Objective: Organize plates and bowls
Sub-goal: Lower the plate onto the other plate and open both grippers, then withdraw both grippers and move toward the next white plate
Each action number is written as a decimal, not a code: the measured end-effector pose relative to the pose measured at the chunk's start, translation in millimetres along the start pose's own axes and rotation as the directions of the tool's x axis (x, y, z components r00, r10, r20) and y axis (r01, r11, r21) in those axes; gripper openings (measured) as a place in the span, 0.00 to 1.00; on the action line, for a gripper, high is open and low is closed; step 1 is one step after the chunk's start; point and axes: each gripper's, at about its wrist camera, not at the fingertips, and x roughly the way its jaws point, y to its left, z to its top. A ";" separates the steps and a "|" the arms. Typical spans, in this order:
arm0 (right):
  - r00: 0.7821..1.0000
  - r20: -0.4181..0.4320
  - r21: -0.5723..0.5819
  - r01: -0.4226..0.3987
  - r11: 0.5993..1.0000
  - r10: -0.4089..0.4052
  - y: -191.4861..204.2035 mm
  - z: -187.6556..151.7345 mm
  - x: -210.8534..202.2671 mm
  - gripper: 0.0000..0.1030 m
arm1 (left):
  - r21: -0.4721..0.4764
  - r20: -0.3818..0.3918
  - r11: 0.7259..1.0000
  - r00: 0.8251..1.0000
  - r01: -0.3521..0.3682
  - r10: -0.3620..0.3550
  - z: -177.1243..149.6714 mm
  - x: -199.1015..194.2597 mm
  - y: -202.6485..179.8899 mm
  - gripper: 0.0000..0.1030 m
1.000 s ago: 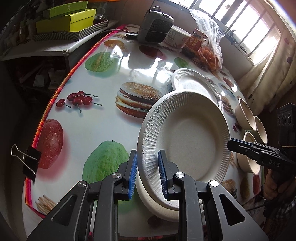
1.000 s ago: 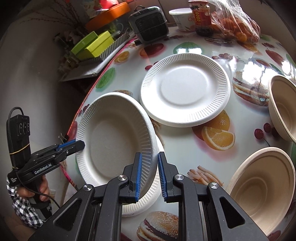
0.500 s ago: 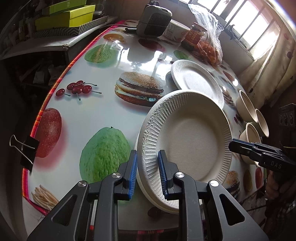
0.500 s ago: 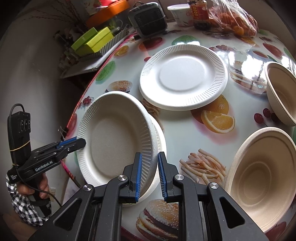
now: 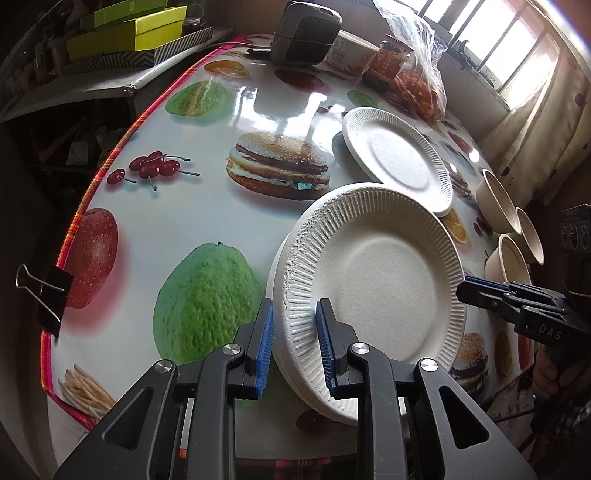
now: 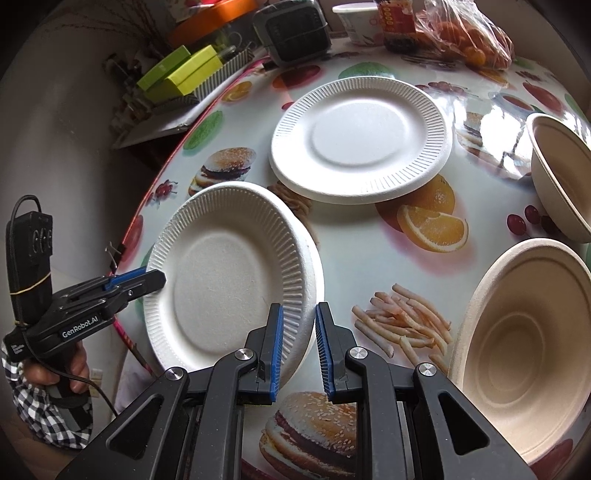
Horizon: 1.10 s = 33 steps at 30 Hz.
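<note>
A white paper plate (image 5: 376, 273) lies on another plate at the table's near edge; it also shows in the right wrist view (image 6: 229, 280). My left gripper (image 5: 293, 343) straddles the stack's rim with a visible gap, open. My right gripper (image 6: 299, 345) is open around the opposite rim. A second white plate (image 5: 399, 162) lies farther back, also in the right wrist view (image 6: 362, 140). Three beige bowls (image 5: 511, 254) stand at the right; two show in the right wrist view (image 6: 524, 350).
The round table (image 5: 207, 110) has a fruit-and-burger print cloth held by a binder clip (image 5: 48, 295). At the back stand a dark heater (image 5: 304, 33), a jar (image 5: 386, 62), a bag of oranges (image 5: 417, 85) and a white cup (image 5: 347, 51). Green boxes (image 5: 129, 29) sit on a side shelf.
Both grippers have opened a little and let go of the top plate, which has come down from tilted and lifted onto the lower plate.
</note>
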 end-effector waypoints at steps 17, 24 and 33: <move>1.000 -0.002 -0.008 0.007 1.000 -0.007 0.6 -1.1 2.9 0.19 | 0.005 0.000 1.000 1.000 -0.018 0.018 0.2 2.8 0.6 0.24; 1.000 -0.002 -0.017 0.007 1.000 -0.007 2.6 -1.2 3.6 0.30 | 0.003 0.008 1.000 1.000 -0.012 0.012 0.7 2.9 -0.5 0.30; 1.000 0.018 -0.013 0.018 1.000 -0.017 -0.2 -1.3 -0.4 0.36 | 0.008 0.019 1.000 1.000 -0.006 0.005 2.2 1.8 -2.6 0.42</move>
